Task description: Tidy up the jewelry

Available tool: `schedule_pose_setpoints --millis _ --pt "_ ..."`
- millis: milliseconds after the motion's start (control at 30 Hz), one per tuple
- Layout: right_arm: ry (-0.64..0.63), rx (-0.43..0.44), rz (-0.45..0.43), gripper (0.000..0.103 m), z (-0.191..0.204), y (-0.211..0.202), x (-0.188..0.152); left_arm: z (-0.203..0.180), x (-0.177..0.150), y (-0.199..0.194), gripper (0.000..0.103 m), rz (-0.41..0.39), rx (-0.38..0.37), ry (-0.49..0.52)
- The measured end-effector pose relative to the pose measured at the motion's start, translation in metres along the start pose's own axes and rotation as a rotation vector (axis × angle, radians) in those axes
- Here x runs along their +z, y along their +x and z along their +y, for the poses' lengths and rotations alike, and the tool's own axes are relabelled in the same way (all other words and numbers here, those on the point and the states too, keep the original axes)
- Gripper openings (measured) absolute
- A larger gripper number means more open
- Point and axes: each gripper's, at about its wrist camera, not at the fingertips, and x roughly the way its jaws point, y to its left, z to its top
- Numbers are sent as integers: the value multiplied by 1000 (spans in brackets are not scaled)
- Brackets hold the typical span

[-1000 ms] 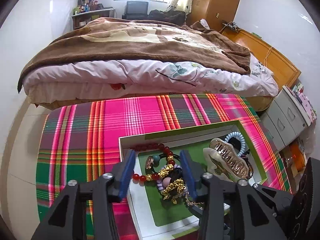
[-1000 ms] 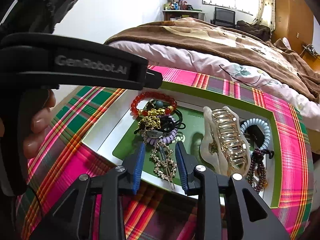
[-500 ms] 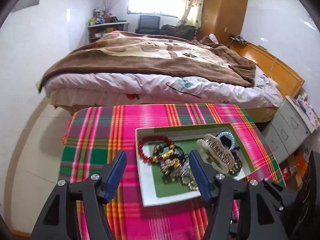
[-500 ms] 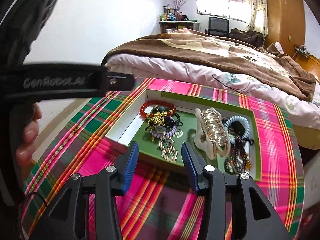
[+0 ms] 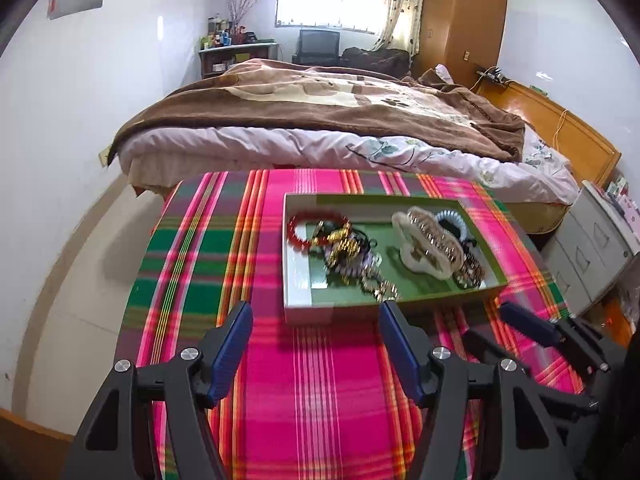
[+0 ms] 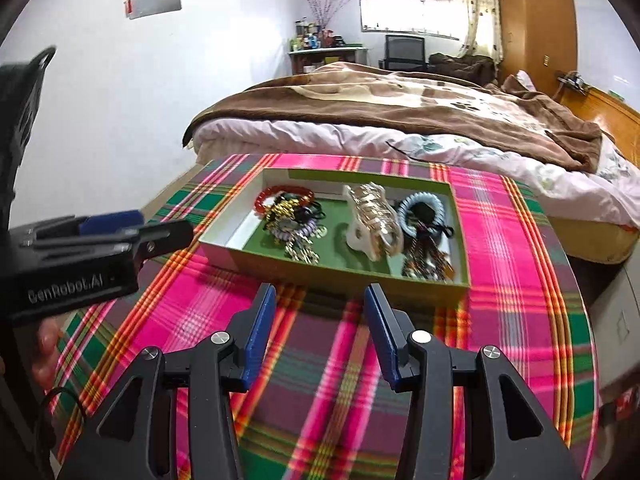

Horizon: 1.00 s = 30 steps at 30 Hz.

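1. Jewelry lies in a shallow tray (image 5: 304, 304) with a green floor and pale walls, set on the plaid tabletop (image 5: 320, 380) just ahead of both tools.
2. The left tool (image 5: 316, 316) hovers over the cloth near the tray's front wall, its blue-padded jaws spread wide with nothing between them.
3. The right tool (image 6: 318, 300) sits just short of the same front wall, jaws likewise parted and holding nothing.
4. In the tray's left part, ahead of the left tool, a red bead bracelet (image 5: 298, 236) rests against a tangled heap of gold chains (image 5: 344, 246), dark hair ties and a purple coil; which piece lies on top cannot be told.
5. A large cream and gold hair claw (image 6: 374, 220) stands in the middle of the tray, ahead and slightly right of the right tool.
6. A pale blue coil hair tie (image 6: 420, 208) lies beyond and right of the claw, with dark beaded strands (image 6: 426, 260) bunched in the near right corner.
7. In the right wrist view, the left tool's body shows at the left edge, fingertips (image 6: 48, 336) of the person's hand beneath it.
8. A bed (image 5: 320, 120) with a brown blanket stands beyond the tabletop.
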Motion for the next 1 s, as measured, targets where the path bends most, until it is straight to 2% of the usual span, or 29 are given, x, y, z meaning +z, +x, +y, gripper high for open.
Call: schedule_pose_setpoints --millis 267,367,567,733,1000 --pt "52 -36 1 47 -14 -9 -19 -8 -39 -5 65 7 28 -30" --pt "71 -36 -4 47 -18 -12 -26 -11 -50 -5 73 11 67 -26" --pt "82 -59 4 47 -21 -13 -38 -14 -70 -6 73 6 69 -42" --pt "88 -72 7 47 -23 -14 -44 -15 -78 -3 74 26 114 -35" --pt "87 -72 9 47 -23 -14 -48 -13 -85 0 74 52 99 -41"
